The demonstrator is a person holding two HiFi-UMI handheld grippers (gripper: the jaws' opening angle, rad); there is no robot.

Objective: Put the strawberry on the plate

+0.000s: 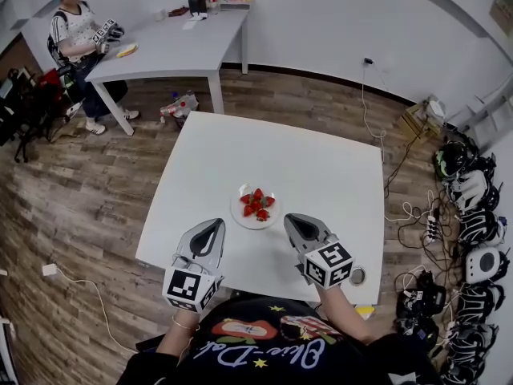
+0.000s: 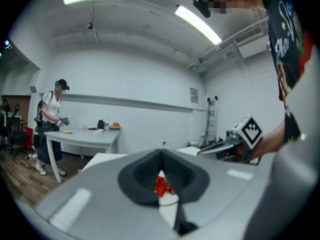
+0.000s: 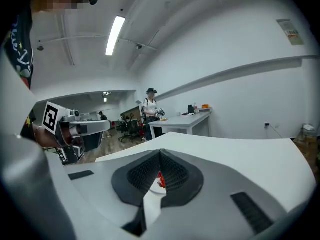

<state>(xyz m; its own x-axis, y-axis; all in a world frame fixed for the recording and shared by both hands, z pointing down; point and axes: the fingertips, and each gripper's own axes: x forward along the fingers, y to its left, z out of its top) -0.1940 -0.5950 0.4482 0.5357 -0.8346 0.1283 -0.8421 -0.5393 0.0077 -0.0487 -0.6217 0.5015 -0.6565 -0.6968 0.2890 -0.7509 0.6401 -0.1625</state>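
Several red strawberries [image 1: 256, 202] lie on a small white plate [image 1: 241, 216] in the middle of the white table [image 1: 321, 175]. My left gripper [image 1: 215, 223] hovers just short of the plate on its near left, jaws closed together with nothing between them. My right gripper [image 1: 293, 218] is at the plate's near right, also shut and empty. In the left gripper view the strawberries [image 2: 162, 185] and the plate [image 2: 169, 200] show through the gap under the closed left gripper [image 2: 161, 154]. The right gripper view shows a strawberry [image 3: 160, 180] beyond the closed right gripper [image 3: 160, 154].
A small round object [image 1: 357, 276] lies near the table's front right corner. A second white table [image 1: 172, 50] stands at the back, where a seated person [image 1: 76, 30] holds grippers. Cables and headsets [image 1: 473, 215] crowd the floor at the right.
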